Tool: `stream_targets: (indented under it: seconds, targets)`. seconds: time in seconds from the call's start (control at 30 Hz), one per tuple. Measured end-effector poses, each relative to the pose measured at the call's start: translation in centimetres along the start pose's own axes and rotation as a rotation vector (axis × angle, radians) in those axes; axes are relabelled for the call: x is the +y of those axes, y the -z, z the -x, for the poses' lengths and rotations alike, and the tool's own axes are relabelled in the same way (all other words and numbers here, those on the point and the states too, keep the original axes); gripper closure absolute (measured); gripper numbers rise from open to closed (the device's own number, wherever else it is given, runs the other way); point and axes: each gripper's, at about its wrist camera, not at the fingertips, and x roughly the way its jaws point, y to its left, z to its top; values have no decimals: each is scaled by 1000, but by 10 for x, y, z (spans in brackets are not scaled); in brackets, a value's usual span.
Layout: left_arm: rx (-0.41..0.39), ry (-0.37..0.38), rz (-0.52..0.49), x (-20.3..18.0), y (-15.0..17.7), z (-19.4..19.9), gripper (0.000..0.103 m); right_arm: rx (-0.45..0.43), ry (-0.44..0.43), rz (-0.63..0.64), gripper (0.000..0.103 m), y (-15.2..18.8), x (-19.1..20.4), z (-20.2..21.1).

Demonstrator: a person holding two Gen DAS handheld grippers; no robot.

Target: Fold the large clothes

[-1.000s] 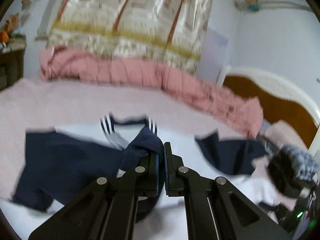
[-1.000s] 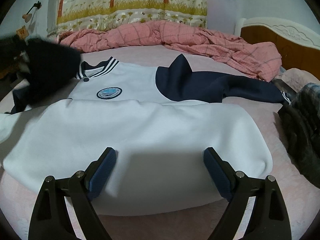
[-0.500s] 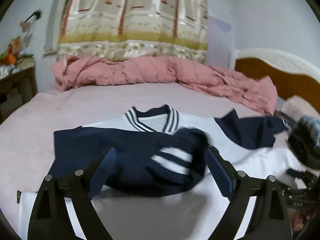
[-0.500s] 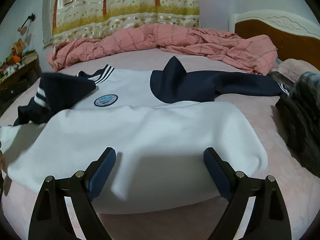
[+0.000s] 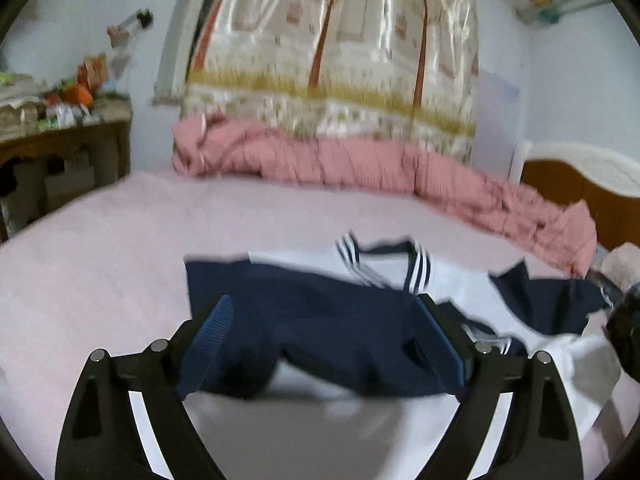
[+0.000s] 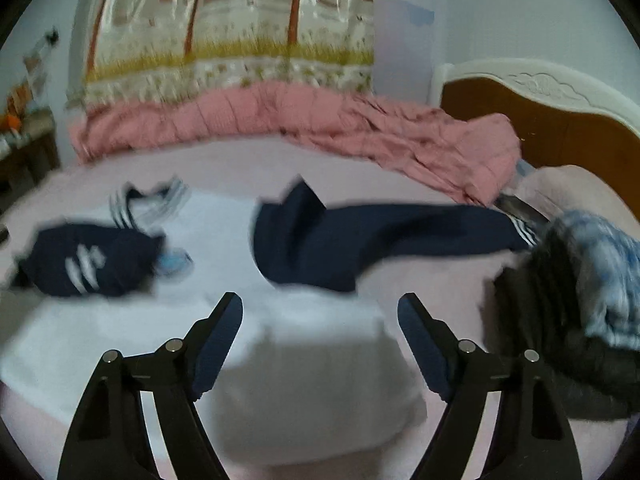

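The white and navy jacket lies flat on the pink bed, hem toward the cameras. One navy sleeve is folded across the chest; the other sleeve lies stretched toward the headboard.

Left gripper: jaws have just been opening and stand wide, nothing pressed between the pads. Right gripper: jaws wide, having just narrowed slightly, over the hem, nothing gripped.

Risks, as judged:
- The folded sleeve lies loosely bunched; any drag on the body could pull it off the chest.
- The outstretched sleeve lies near a dark garment pile (possible snag).
- A single-layer pinch at the hem would skew the fold.

Markings: a round blue badge sits on the chest, blurred; no writing legible
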Motion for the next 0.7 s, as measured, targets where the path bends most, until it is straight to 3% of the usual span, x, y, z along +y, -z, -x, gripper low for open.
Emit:
stream_targets:
  seconds: [0.13, 0.23, 0.33, 0.4, 0.57, 0.63, 0.7]
  targets:
    - [-6, -23, 23, 18, -3, 1, 9, -81, -37, -11, 23, -42, 10, 23]
    - [26, -42, 78, 38, -3, -9, 9, -145, -66, -137, 25, -56, 17, 32]
    - [66, -74, 130, 56, -4, -14, 9, -47, -252, -125, 28, -58, 55, 19]
    - [143, -113, 167, 63, -2, -22, 9, -25, -274, -64, 28, -55, 79, 14]
    - [172, -146, 158, 69, 4, -28, 9, 59, -339, 115, 28, -42, 141, -11]
    - [167, -167, 162, 74, 6, -28, 9, 92, -348, 117, 31, -35, 151, -23]
    - [178, -178, 177, 78, 7, -30, 9, 134, -347, 31, 32, -33, 147, -47]
